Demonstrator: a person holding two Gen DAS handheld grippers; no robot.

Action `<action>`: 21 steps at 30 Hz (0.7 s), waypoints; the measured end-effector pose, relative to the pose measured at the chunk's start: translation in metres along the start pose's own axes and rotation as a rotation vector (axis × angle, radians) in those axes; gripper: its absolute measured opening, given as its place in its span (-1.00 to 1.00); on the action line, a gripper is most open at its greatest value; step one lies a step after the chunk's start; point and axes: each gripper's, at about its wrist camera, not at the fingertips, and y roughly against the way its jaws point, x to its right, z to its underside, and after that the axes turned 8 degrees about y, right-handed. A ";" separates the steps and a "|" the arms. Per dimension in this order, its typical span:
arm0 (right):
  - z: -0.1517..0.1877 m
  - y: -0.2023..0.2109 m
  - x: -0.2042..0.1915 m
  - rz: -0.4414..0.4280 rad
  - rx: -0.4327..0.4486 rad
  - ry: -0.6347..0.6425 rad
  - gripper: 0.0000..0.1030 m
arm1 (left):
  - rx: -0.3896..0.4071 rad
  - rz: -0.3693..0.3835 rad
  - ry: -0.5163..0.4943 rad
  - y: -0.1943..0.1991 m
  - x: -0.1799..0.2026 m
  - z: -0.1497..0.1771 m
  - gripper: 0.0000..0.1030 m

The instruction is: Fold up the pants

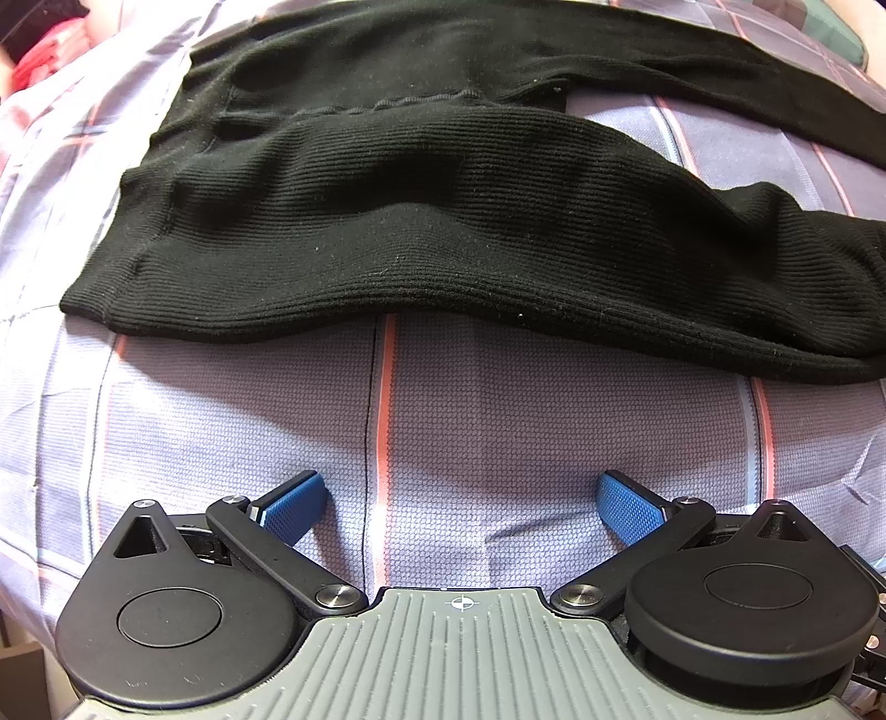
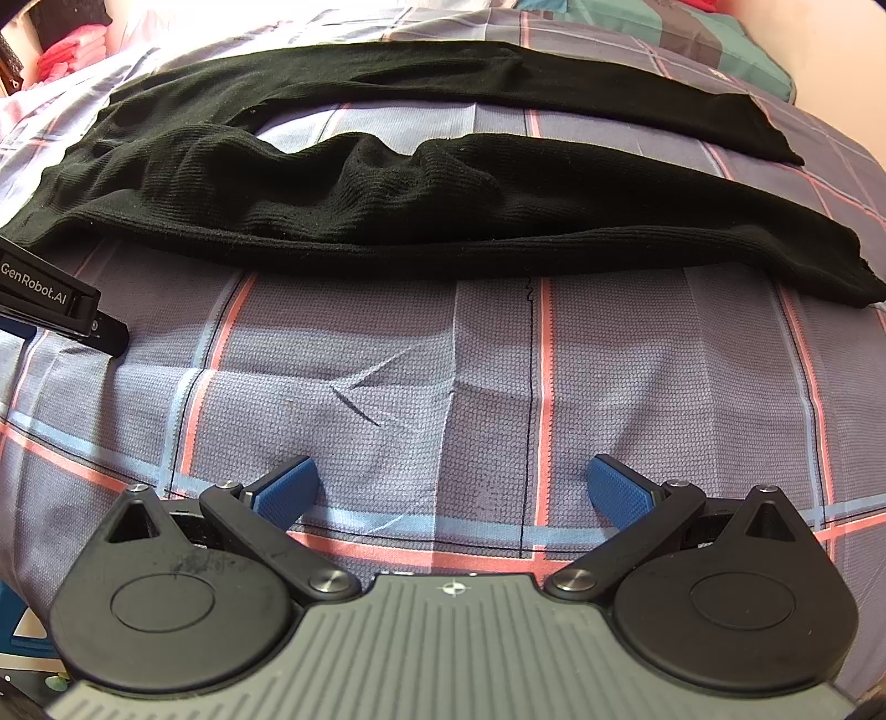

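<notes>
Black ribbed pants (image 1: 387, 232) lie spread flat on a plaid bed sheet (image 1: 470, 421), waist to the left and both legs running right. The right wrist view shows the two legs (image 2: 421, 205) apart, with sheet between them. My left gripper (image 1: 459, 498) is open and empty, its blue pads (image 1: 293, 507) above bare sheet, just short of the near edge of the pants at the waist end. My right gripper (image 2: 451, 487) is open and empty over the sheet (image 2: 498, 360), short of the near leg. The left gripper's body (image 2: 50, 302) shows at the left edge of the right wrist view.
The sheet has small creases (image 2: 365, 393) in front of the right gripper. Red and pink items (image 2: 72, 52) sit at the far left. A teal patterned pillow or cover (image 2: 720, 39) lies at the far right beyond the pants.
</notes>
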 end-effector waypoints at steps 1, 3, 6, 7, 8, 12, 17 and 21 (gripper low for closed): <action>0.001 0.000 0.000 0.001 0.007 0.000 1.00 | -0.001 -0.001 -0.001 0.000 0.000 0.000 1.00; 0.003 0.001 0.001 -0.004 0.029 0.005 1.00 | -0.003 -0.001 -0.006 0.000 0.000 0.000 1.00; 0.010 0.003 0.006 -0.037 0.078 0.045 1.00 | -0.018 0.017 -0.013 0.001 -0.003 -0.003 1.00; 0.010 0.005 0.010 -0.061 0.076 0.055 1.00 | -0.022 0.028 -0.019 0.001 -0.003 -0.004 1.00; 0.009 0.007 0.016 -0.088 0.069 0.055 1.00 | -0.026 0.045 -0.029 0.003 -0.005 -0.004 1.00; 0.008 0.022 0.070 -0.126 0.161 -0.117 0.99 | 0.006 0.150 -0.010 0.026 -0.025 0.000 1.00; -0.003 0.020 0.188 0.024 0.267 -0.569 0.97 | 0.216 0.160 -0.002 0.066 -0.046 -0.020 1.00; -0.020 -0.008 0.260 0.085 0.255 -0.854 0.23 | 0.260 0.134 0.044 0.058 -0.039 -0.060 1.00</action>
